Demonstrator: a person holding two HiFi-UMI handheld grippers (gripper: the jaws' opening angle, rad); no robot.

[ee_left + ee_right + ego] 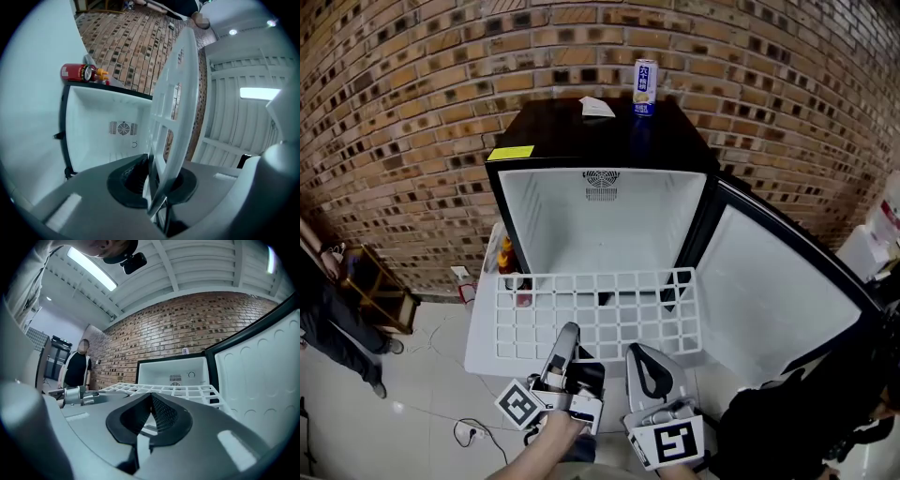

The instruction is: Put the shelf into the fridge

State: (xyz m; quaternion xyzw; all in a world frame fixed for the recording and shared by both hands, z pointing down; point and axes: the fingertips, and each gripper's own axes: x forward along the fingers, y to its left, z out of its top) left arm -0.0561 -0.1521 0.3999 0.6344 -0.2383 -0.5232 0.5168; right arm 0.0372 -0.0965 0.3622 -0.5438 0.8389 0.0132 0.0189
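Two tongs, left gripper (569,330) and right gripper (643,351), both clamped on the near edge of the white grid shelf (602,311), shelf held flat (roughly level) just before the open fridge (539,220), door (778,300) swung right, can (645,86) on top.

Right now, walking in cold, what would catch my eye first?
A white grid shelf hangs in mid-air in front of an open black fridge whose white inside looks bare. The left hand-held gripper and the right hand-held gripper each clamp the shelf's near edge. A blue-and-white can stands on the fridge's top, against a brick wall.
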